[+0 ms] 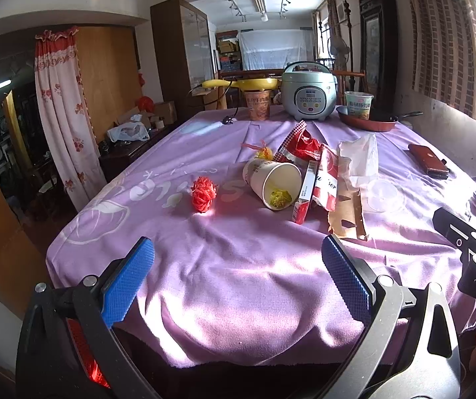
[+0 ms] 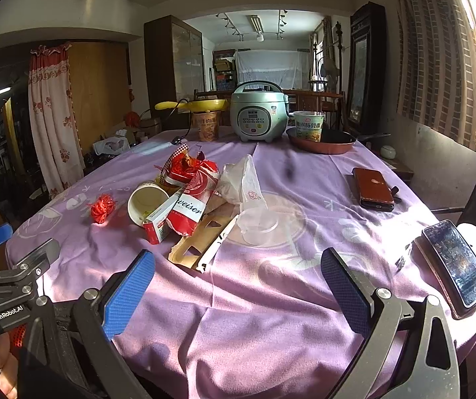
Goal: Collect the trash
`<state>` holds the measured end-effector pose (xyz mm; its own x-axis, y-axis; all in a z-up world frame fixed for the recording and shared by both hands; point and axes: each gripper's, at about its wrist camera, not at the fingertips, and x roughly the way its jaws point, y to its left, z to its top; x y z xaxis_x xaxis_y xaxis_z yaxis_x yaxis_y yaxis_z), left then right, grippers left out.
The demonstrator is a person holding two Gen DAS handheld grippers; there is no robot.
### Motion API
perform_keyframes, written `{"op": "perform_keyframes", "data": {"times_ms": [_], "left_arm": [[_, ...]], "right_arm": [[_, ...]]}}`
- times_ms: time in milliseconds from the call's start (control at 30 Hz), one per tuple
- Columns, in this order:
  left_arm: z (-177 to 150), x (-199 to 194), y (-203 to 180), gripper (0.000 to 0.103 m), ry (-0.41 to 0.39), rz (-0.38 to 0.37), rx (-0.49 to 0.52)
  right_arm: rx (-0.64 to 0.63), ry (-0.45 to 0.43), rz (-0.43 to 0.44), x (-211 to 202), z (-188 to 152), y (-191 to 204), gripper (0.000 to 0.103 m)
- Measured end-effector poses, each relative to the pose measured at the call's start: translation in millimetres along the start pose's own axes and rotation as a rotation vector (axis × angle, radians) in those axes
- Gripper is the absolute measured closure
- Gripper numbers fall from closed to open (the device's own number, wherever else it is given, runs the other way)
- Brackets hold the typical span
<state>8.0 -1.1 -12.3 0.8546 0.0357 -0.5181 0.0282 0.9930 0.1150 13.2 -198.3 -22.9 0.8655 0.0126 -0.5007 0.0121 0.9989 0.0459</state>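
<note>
A table covered with a purple cloth (image 1: 238, 282) fills both views. The left gripper (image 1: 238, 266) is held above the near edge of the cloth with its blue-padded jaws spread wide and nothing between them. The right gripper (image 2: 238, 276) is held likewise above the near edge, jaws wide apart and empty. The trash lies in a loose pile at mid-table, ahead of both grippers. A white paper cup (image 1: 273, 179) lies on its side with its mouth facing the left wrist camera and a yellow scrap inside. A small red and white box (image 1: 304, 193) leans against the cup rim. A torn red wrapper (image 2: 189, 206) lies touching the box, and a second crumpled red wrapper (image 1: 296, 146) sits behind the cup. A torn brown cardboard piece (image 2: 201, 239) lies at the near side of the pile. A white paper bag (image 1: 361, 156) and a clear plastic lid (image 1: 384, 194) lie on the pile's right side. A red mesh ball (image 1: 203, 193) lies apart, to the left of the cup. At the far end stand a rice cooker (image 1: 307, 94), a frying pan (image 1: 367, 121) holding a noodle cup (image 1: 357, 103), and a second noodle cup (image 1: 258, 104). A brown wallet (image 2: 372, 189) lies well to the right. A phone (image 2: 455, 262) rests at the near right edge.
</note>
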Motion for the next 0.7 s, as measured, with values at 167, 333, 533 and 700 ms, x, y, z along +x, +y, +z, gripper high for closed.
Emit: {"op": "perform_keyframes", "data": {"times_ms": [167, 333, 533, 700], "left_arm": [[-0.5, 2.4, 0.9, 0.006, 0.01, -0.005, -0.003], [-0.9, 4.0, 1.8, 0.006, 0.015, -0.004, -0.01], [-1.6, 4.6, 2.2, 0.006, 0.019, -0.003, -0.013], [-2.0, 6.3, 3.4, 0.006, 0.029, -0.009, -0.02]], "right_arm": [[-0.005, 0.001, -0.003, 0.5, -0.8, 1.9, 0.005], [-0.007, 0.003, -0.002, 0.7, -1.8, 2.3, 0.005], [-0.003, 0.0, -0.002, 0.0, -2.7, 1.8, 0.005], [-0.004, -0.002, -0.002, -1.0, -3.0, 1.7, 0.005]]}}
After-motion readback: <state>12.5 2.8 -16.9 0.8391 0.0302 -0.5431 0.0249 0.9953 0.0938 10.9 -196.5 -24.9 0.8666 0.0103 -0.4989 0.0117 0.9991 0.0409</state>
